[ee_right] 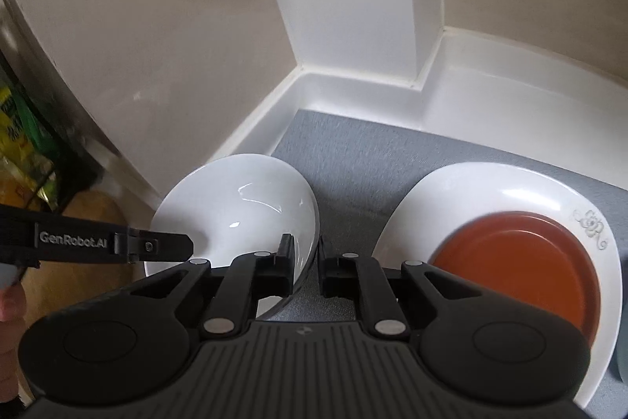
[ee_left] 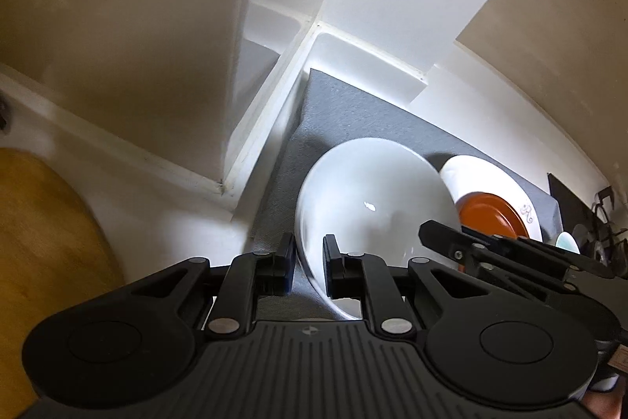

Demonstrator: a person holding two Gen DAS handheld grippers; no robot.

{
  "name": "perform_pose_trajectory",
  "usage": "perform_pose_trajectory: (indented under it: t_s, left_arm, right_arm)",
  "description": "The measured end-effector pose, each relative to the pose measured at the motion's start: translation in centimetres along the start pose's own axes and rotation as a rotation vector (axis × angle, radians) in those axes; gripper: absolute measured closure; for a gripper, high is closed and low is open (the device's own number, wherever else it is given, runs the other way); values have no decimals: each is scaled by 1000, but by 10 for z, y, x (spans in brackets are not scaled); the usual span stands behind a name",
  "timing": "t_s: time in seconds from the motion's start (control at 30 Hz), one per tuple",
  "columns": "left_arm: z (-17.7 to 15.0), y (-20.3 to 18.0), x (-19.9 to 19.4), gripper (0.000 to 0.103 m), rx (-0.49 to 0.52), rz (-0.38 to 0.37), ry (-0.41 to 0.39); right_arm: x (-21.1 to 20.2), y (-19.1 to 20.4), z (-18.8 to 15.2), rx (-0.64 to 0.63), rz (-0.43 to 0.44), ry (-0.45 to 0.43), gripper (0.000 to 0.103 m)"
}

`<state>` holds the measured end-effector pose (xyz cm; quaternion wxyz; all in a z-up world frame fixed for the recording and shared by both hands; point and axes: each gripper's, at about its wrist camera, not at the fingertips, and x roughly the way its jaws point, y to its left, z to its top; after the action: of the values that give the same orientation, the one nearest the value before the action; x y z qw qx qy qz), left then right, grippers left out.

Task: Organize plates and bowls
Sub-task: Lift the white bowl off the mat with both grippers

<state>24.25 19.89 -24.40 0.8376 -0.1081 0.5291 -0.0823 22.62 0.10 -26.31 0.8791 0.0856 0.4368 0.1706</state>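
Observation:
A white bowl sits on a grey mat inside a white cabinet; it also shows in the right wrist view. My left gripper straddles its left rim, one finger outside and one inside, closed on it. My right gripper straddles the bowl's right rim the same way. To the right lies a white plate with an orange plate on it; both plates show in the left wrist view too, the white plate and the orange plate.
White cabinet walls and a divider close in the mat at the back and left. A wooden board lies at far left. A pale blue dish edge shows at far right. Yellow-green packets sit at left.

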Motion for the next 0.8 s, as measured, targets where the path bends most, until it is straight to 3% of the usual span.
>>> perform_pose_trajectory:
  t_s: [0.3,0.47,0.8]
  left_arm:
    - [-2,-52,-19,89,83,-19,26]
    - [-7,-106,-16,89,188,-52,54]
    - [-11,-225,-12,89,366,-197,141]
  right_arm:
    - [-63,-42,-12,104,7,-75,90]
    - [-100,-79,-30,193,-48,-120,90]
    - [-188,-162,-62,371,-199,-277,90]
